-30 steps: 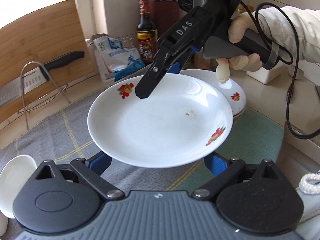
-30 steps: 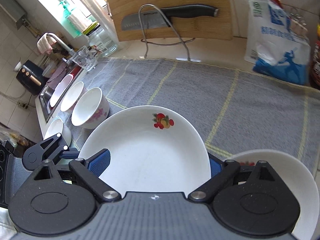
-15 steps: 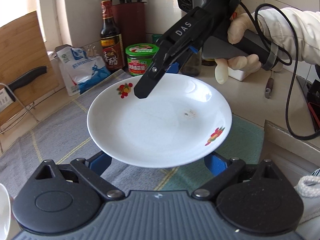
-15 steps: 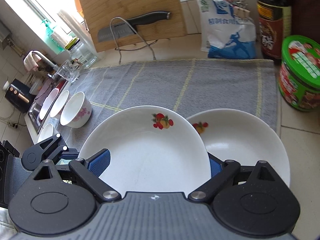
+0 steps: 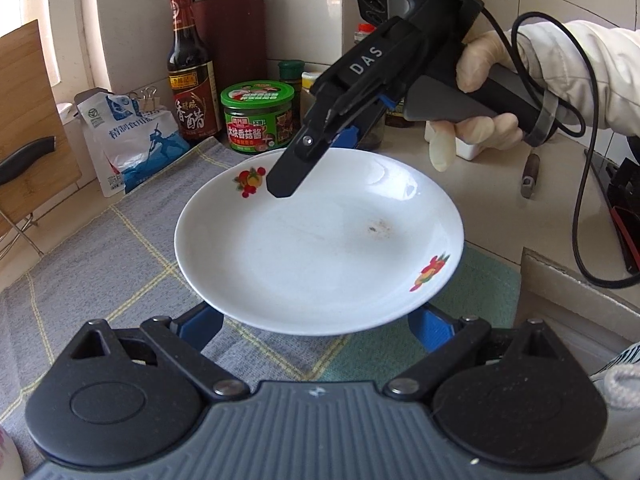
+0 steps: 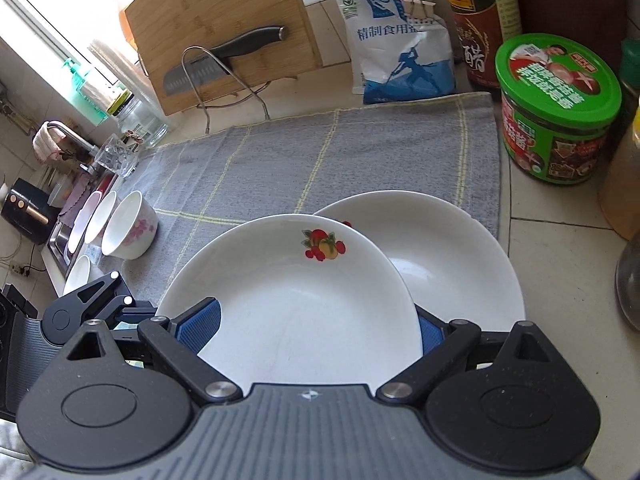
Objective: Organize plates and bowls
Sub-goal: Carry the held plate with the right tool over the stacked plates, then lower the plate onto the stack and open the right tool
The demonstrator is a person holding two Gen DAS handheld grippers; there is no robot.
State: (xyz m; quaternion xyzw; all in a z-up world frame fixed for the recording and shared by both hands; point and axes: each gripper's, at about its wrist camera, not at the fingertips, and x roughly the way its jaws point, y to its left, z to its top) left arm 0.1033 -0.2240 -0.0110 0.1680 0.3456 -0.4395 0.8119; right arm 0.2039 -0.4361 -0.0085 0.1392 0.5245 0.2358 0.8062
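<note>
A white plate with fruit prints [image 5: 320, 240] hangs above the grey towel, gripped from both sides. My left gripper [image 5: 316, 326] is shut on its near rim. My right gripper [image 5: 304, 160] is shut on its far rim; in the right wrist view the same plate [image 6: 292, 304] fills the space between the right gripper's [image 6: 316, 332] blue pads. A second white plate [image 6: 452, 256] lies on the towel, partly beneath the held plate. A white bowl with pink flowers [image 6: 128, 230] and other bowls [image 6: 90, 220] stand at the towel's left end.
A green-lidded jar [image 6: 556, 108], a vinegar bottle [image 5: 190, 76] and a blue-white salt bag [image 6: 396, 40] stand at the back. A cutting board with a knife [image 6: 224, 32] leans on a wire rack. A sink and tap [image 6: 64, 136] are far left.
Both grippers have carried the plate to the right along the counter. The second plate has come fully into view under it, and the jar and bottles now appear close behind.
</note>
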